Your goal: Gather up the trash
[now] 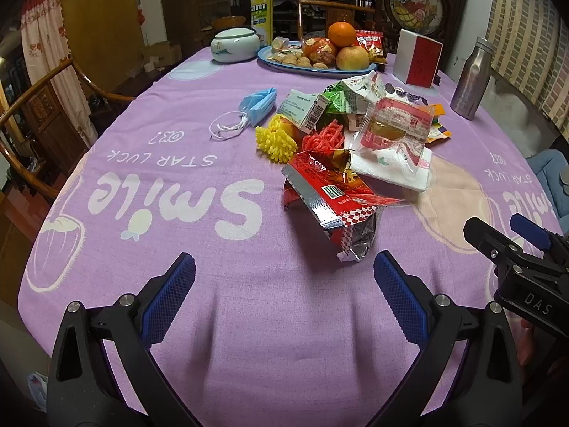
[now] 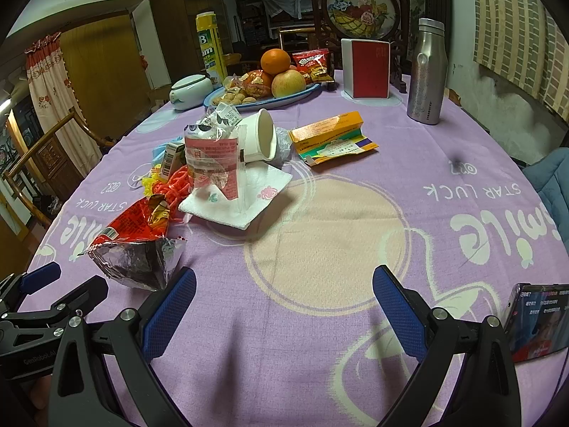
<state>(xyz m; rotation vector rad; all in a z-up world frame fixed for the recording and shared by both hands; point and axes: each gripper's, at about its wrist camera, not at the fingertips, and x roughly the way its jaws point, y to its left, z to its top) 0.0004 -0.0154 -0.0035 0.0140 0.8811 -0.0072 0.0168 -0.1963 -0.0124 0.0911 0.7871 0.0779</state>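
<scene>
A purple tablecloth (image 1: 177, 124) printed with "Smile" and "STAR LUCK" covers the table and fills both views. At its far end sit a blue plate (image 1: 284, 66) piled with an orange (image 1: 341, 33), an apple (image 1: 352, 57) and pastries, a white lidded ceramic jar (image 1: 234, 44) to the plate's left, a tall yellow canister (image 1: 261, 0) behind the jar, a white and red box (image 2: 366, 69) to the plate's right, and a steel bottle (image 2: 426, 71) at the far right.

The trash lies in 1 heap in the middle of the table. Its largest piece is a torn red foil snack bag (image 1: 330, 206), nearest the grippers, silver lining showing. Behind that lie a folded paper napkin (image 2: 236, 199) with a clear plastic wrapper (image 2: 211, 163) on top, a tipped white paper cup (image 2: 261, 137), a flattened orange carton (image 2: 332, 137) to the right, a green and white carton (image 1: 309, 106), red plastic netting (image 1: 325, 137), a yellow foam net (image 1: 275, 140) and, on the left, a blue face mask (image 1: 258, 103).

The left gripper (image 1: 284, 277) hovers just near of the snack bag with its 2 blue pads spread wide, nothing between them. The right gripper (image 2: 284, 291) hangs over bare cloth to the bag's right, also spread wide and empty. A lit phone (image 2: 537, 316) lies at the near right edge.
</scene>
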